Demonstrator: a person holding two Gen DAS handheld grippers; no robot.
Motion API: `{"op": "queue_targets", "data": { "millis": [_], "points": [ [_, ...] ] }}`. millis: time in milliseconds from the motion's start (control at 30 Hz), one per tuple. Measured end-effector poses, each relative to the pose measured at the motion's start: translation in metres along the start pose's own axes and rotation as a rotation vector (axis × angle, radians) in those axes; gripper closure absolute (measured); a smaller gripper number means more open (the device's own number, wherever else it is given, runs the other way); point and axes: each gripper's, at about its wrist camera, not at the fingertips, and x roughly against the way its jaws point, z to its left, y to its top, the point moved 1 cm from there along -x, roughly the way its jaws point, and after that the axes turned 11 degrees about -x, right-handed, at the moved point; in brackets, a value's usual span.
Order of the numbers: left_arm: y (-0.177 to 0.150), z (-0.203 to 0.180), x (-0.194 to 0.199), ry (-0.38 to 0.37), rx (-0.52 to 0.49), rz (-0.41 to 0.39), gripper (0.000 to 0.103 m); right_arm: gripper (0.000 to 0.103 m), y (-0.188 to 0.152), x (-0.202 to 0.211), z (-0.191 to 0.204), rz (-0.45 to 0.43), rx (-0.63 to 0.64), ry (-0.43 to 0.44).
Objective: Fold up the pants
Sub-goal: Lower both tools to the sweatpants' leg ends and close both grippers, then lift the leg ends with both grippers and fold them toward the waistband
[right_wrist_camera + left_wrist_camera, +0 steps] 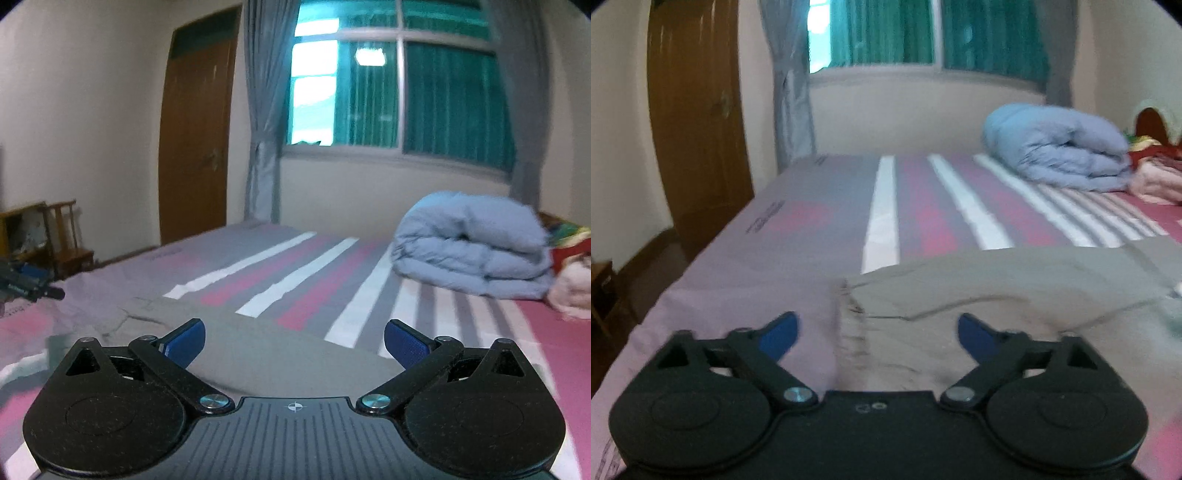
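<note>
Left wrist view, nearest first: the left gripper (877,334) has its blue-padded jaws spread wide with nothing between them, hovering low over the bed. Just ahead of the fingertips (781,332) lie the grey-beige pants (997,291), spread flat on the striped bedsheet (882,214); a gathered hem or cuff sits between the two jaws, and the cloth runs off toward the right edge of the picture. Beyond the pants the sheet shows white, pink and grey stripes, and farther back on the right rests a folded light-blue quilt (1056,147) beside some red and pink bedding (1156,173). At the far side stand a brown wooden door (698,122), a grey curtain (792,92) and a window (923,33). From the right wrist, the right gripper (295,345) is likewise wide open and holding nothing, with the pants (258,354) lying flat directly under and ahead of it. The left gripper (26,284) shows at the left edge. Behind it stands a small wooden chair (66,240) against the wall.
</note>
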Motion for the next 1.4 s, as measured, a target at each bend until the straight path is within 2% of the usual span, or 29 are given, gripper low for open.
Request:
{"op": "queue_targets", "data": {
  "millis": [33, 67, 233, 333, 367, 500, 600, 667, 767, 867, 933, 967, 1033, 1067, 1100, 1133, 1167, 1200, 1300, 1400],
  "points": [
    [0.003, 0.007, -0.017, 0.007, 0.008, 0.015, 0.032, 0.024, 0.003, -0.029, -0.004, 0.028, -0.002, 0.011],
    [0.005, 0.014, -0.034, 0.009, 0.016, 0.029, 0.031, 0.027, 0.004, -0.054, -0.006, 0.061, -0.007, 0.014],
    [0.016, 0.040, -0.116, -0.084, 0.039, 0.084, 0.032, 0.028, 0.001, -0.165, -0.019, 0.158, 0.018, 0.027],
    [0.019, 0.044, -0.157, -0.100, -0.023, 0.151, 0.041, 0.028, -0.007, -0.218, -0.026, 0.214, 0.056, 0.044],
    [0.019, 0.045, -0.169, -0.104, -0.043, 0.176, 0.049, 0.028, -0.009, -0.235, -0.029, 0.232, 0.068, 0.052],
    [0.019, 0.050, -0.203, -0.153, -0.085, 0.220, 0.049, 0.037, -0.020, -0.291, -0.042, 0.324, 0.092, 0.089],
    [0.018, 0.052, -0.218, -0.199, -0.095, 0.240, 0.042, 0.037, -0.029, -0.323, -0.049, 0.403, 0.139, 0.112],
    [0.016, 0.056, -0.222, -0.219, -0.084, 0.236, 0.038, 0.038, -0.034, -0.337, -0.052, 0.433, 0.187, 0.109],
    [0.017, 0.064, -0.227, -0.270, -0.039, 0.227, 0.039, 0.038, -0.043, -0.354, -0.062, 0.497, 0.212, 0.122],
    [0.018, 0.069, -0.230, -0.358, 0.008, 0.197, 0.050, 0.038, -0.046, -0.361, -0.070, 0.521, 0.206, 0.147],
    [0.017, 0.064, -0.230, -0.372, -0.012, 0.195, 0.050, 0.045, -0.045, -0.362, -0.072, 0.537, 0.197, 0.161],
    [0.018, 0.061, -0.231, -0.376, -0.013, 0.193, 0.050, 0.046, -0.044, -0.360, -0.072, 0.542, 0.192, 0.170],
    [0.020, 0.058, -0.235, -0.384, -0.004, 0.184, 0.060, 0.047, -0.045, -0.359, -0.074, 0.546, 0.201, 0.184],
    [0.021, 0.058, -0.235, -0.380, 0.003, 0.169, 0.072, 0.050, -0.046, -0.359, -0.075, 0.548, 0.191, 0.187],
    [0.022, 0.058, -0.233, -0.368, -0.002, 0.153, 0.081, 0.063, -0.047, -0.359, -0.073, 0.552, 0.180, 0.194],
    [0.022, 0.059, -0.231, -0.369, 0.003, 0.139, 0.085, 0.082, -0.046, -0.359, -0.073, 0.553, 0.179, 0.200],
    [0.022, 0.060, -0.227, -0.367, -0.002, 0.121, 0.087, 0.092, -0.046, -0.359, -0.071, 0.551, 0.189, 0.194],
    [0.024, 0.059, -0.221, -0.355, -0.030, 0.089, 0.088, 0.098, -0.044, -0.357, -0.068, 0.548, 0.192, 0.188],
    [0.029, 0.065, -0.200, -0.344, -0.036, -0.011, 0.088, 0.099, -0.033, -0.339, -0.059, 0.487, 0.220, 0.165],
    [0.038, 0.066, -0.169, -0.328, -0.088, -0.094, 0.088, 0.099, -0.014, -0.305, -0.048, 0.403, 0.226, 0.163]
  ]
}}
